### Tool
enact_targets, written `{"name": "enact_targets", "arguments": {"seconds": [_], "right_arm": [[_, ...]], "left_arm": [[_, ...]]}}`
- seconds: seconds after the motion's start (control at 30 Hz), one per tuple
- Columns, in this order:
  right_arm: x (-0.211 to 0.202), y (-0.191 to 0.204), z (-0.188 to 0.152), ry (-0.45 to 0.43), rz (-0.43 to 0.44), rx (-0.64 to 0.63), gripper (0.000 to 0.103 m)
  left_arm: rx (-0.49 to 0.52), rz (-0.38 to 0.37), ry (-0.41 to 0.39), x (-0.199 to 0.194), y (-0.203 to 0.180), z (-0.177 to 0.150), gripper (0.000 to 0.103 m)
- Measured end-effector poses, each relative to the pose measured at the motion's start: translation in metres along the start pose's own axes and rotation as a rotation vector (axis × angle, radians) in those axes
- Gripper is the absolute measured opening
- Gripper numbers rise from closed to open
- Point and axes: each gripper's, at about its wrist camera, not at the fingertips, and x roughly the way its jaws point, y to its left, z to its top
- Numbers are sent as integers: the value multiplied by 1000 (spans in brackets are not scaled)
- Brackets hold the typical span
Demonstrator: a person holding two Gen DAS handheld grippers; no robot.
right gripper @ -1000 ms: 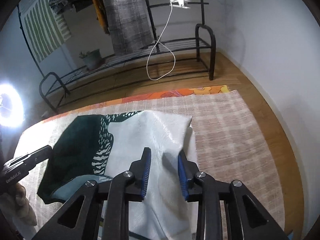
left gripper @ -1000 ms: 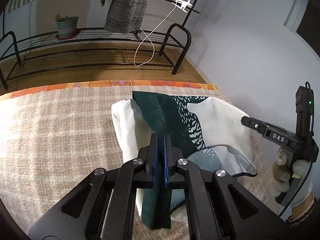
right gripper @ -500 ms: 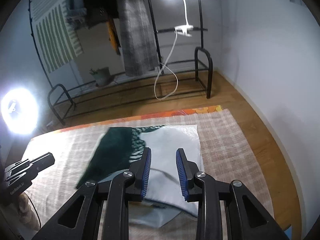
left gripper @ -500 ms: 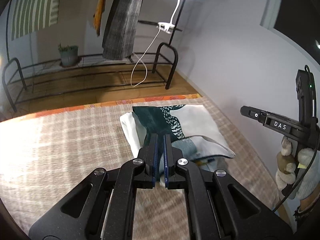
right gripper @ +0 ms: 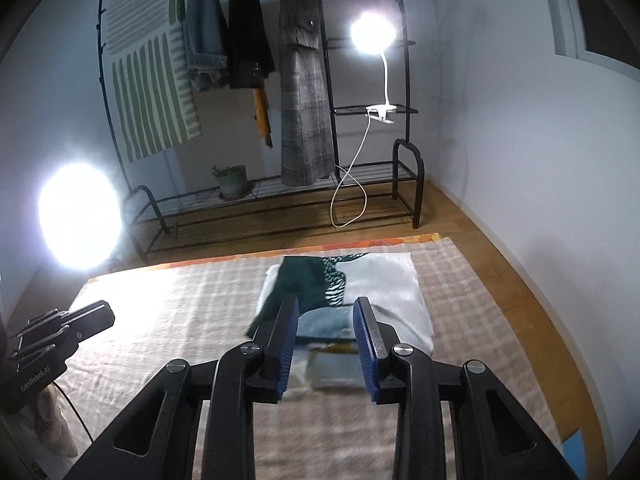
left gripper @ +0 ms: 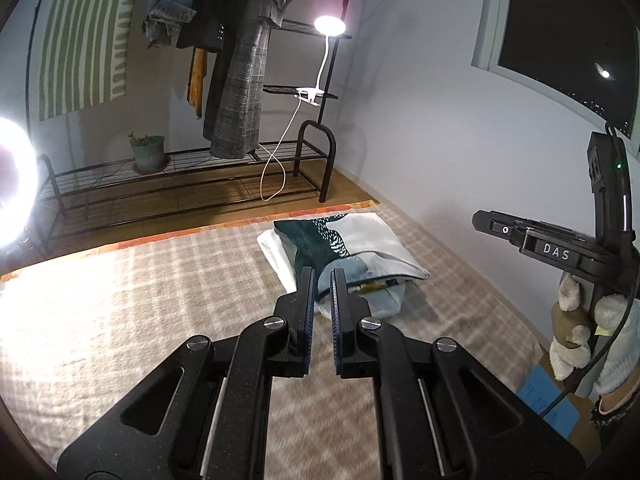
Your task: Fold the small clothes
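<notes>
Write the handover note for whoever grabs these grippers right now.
Left gripper: jaws have just been opening, a narrow gap, nothing between them.
Right gripper: open, empty, raised above the bed.
Folded garment, white with a dark green print: lies in a compact rectangle on the checked blanket, near its far edge, touched by neither gripper.
Done: this piece looks folded and released.
Left: check the loose lower edge; no other small clothes show on the blanket.

Each camera sits just behind its own gripper and looks forward and down along the fingers at the checked blanket (left gripper: 160, 280) from well back. Both face the clothes rack (right gripper: 404, 168) on the far wall (each also catches the other gripper at its edge) and share the folded garment (left gripper: 360, 240).
</notes>
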Motion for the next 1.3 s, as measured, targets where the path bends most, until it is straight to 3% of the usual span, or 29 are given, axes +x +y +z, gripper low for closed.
{"name": "enact_targets", "arguments": {"seconds": [0.03,0.1,0.13,0.17,0.27,0.47,0.53,0.67,0.77,0.83,0.97,1.07,1.3], "right_arm": [[-7,6,-6,-5,-2,5,30],[-14,15,-15,-12,-19,5,32],[-19,21,-21,-17,-35,3,32],[-22,25,-26,-19,-44,2,32],[-30,39,-40,-23,-69,3,36],[-34,55,-62,-50,-96,40,40],[-31,59,-68,-52,-94,51,62],[-26,61,-77,-57,-94,66,68],[-23,60,-80,-61,-100,74,71],[-22,59,-81,-69,-108,83,85],[-21,58,-83,-106,-133,94,90],[-22,61,-84,-120,-124,85,102],[-14,68,-82,-119,-121,66,103]], "left_arm": [[3,0,-5,-7,1,-2,7],[8,-1,-14,-21,3,-10,20],[10,-2,-18,-26,3,-13,32],[17,-3,-28,-33,2,-18,38],[42,6,-42,-46,2,-29,42],[43,13,-51,-65,8,-47,70],[50,21,-58,-69,10,-52,77],[54,52,-80,-75,13,-58,89],[59,77,-84,-74,15,-65,93],[70,91,-76,-71,16,-69,96],[84,107,-33,-63,17,-75,98],[87,131,-36,-62,18,-79,98],[107,188,-28,-60,17,-84,103]]}}
